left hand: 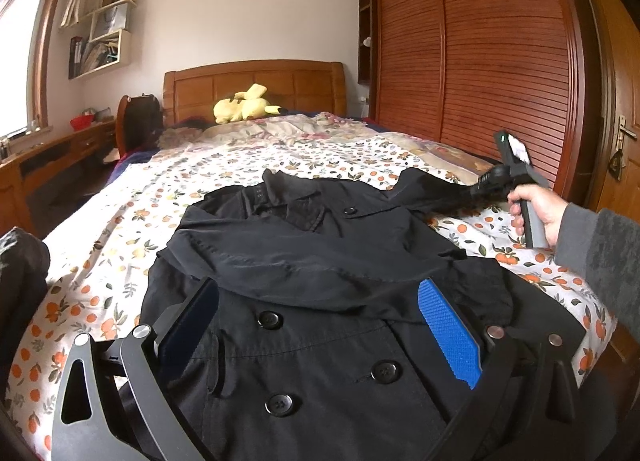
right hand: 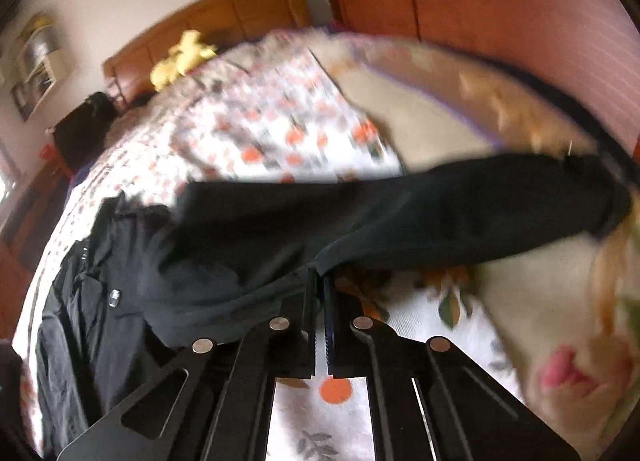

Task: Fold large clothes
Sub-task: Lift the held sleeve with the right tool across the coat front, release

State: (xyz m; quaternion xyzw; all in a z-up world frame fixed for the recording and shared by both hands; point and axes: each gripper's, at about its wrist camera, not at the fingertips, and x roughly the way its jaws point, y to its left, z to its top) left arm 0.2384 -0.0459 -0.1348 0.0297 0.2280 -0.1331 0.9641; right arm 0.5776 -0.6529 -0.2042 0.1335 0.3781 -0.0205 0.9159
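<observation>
A black double-breasted coat (left hand: 320, 293) lies face up on the flowered bedspread (left hand: 224, 169), with one sleeve folded across its chest. My left gripper (left hand: 320, 297) hovers open over the coat's front, its blue pads (left hand: 450, 333) spread wide and holding nothing. My right gripper (left hand: 476, 191) is at the right of the bed, held by a hand, and is shut on the coat's right sleeve. In the right wrist view the sleeve (right hand: 440, 213) is lifted and stretches away to the right from the closed jaws of the right gripper (right hand: 320, 281). That view is blurred.
A yellow plush toy (left hand: 244, 105) lies by the wooden headboard (left hand: 256, 85). A louvred wooden wardrobe (left hand: 480, 53) stands along the bed's right side. A desk (left hand: 52, 149) and a chair (left hand: 138, 121) stand at the left. A dark garment (left hand: 20, 281) sits at the bed's left edge.
</observation>
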